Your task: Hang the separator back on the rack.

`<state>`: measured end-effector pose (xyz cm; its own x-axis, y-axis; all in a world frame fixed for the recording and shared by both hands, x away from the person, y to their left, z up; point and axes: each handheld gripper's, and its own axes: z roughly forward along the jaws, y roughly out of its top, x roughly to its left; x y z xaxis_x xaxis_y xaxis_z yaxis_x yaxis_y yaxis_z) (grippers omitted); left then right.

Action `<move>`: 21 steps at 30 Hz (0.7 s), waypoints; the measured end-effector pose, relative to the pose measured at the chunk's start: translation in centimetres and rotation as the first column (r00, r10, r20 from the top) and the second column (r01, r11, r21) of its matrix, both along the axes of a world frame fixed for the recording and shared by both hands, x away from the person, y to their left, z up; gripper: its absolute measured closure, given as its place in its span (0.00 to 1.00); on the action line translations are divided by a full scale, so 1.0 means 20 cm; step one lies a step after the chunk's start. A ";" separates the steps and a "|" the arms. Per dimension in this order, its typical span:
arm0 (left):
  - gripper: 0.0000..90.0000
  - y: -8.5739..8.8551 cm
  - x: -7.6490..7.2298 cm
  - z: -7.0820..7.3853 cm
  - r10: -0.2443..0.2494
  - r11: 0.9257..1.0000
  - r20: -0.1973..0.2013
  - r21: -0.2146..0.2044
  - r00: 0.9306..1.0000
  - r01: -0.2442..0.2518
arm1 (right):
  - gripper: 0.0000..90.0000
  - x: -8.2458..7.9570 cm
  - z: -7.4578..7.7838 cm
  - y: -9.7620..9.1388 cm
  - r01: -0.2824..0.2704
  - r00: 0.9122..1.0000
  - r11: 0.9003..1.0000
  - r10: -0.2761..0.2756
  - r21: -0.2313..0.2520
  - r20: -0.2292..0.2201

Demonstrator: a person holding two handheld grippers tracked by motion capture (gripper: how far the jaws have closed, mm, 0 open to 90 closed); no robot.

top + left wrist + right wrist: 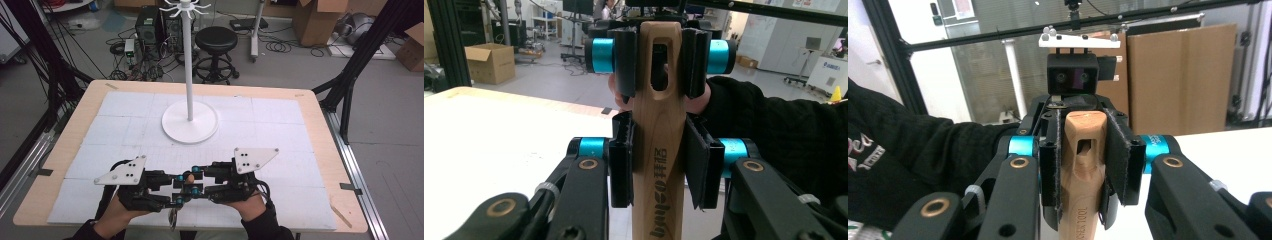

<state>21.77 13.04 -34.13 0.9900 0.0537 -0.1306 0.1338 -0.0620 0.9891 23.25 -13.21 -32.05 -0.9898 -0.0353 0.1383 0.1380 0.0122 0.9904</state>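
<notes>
Wooden handle (658, 150) is clenched by both my left tool (658, 165) and right tool (1083, 165); uneven pulling could twist it loose.

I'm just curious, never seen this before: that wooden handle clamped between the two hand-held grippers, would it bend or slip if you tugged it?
Probably neither. The wooden handle looks like solid, thick timber, so likely stiff. Its smooth finish could slide, but the padded jaws of the left hand-held gripper and right hand-held gripper press on both flat sides. It seems light.
</notes>
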 end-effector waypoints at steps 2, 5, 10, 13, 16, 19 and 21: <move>0.75 0.00 0.00 0.00 -0.004 1.000 0.005 -0.002 1.000 0.004 | 0.78 -0.01 0.00 0.00 0.008 1.000 1.000 -0.008 0.000 0.012; 0.75 0.01 0.01 0.00 -0.002 1.000 0.005 -0.008 1.000 0.002 | 0.78 -0.02 0.01 0.01 0.023 1.000 1.000 -0.023 -0.005 0.007; 0.63 0.02 0.02 -0.01 0.040 0.999 -0.032 -0.033 0.999 -0.041 | 0.78 -0.02 0.03 0.02 0.058 0.998 0.998 -0.058 0.002 0.007; 0.51 0.03 0.04 -0.03 0.070 0.997 -0.060 -0.030 0.996 -0.072 | 0.79 -0.02 0.03 0.01 0.092 0.996 0.996 -0.092 0.006 -0.012; 0.45 0.03 0.05 -0.04 0.112 0.994 -0.067 -0.012 0.991 -0.113 | 0.79 -0.02 0.04 -0.01 0.133 0.991 0.991 -0.133 -0.003 -0.013; 0.41 0.03 0.06 -0.05 0.140 0.990 -0.071 0.011 0.988 -0.139 | 0.79 -0.03 0.06 -0.02 0.176 0.984 0.984 -0.176 -0.020 -0.002; 0.40 0.03 0.06 -0.05 0.149 0.989 -0.072 0.014 0.986 -0.148 | 0.79 -0.03 0.09 -0.02 0.201 0.980 0.979 -0.201 -0.024 0.004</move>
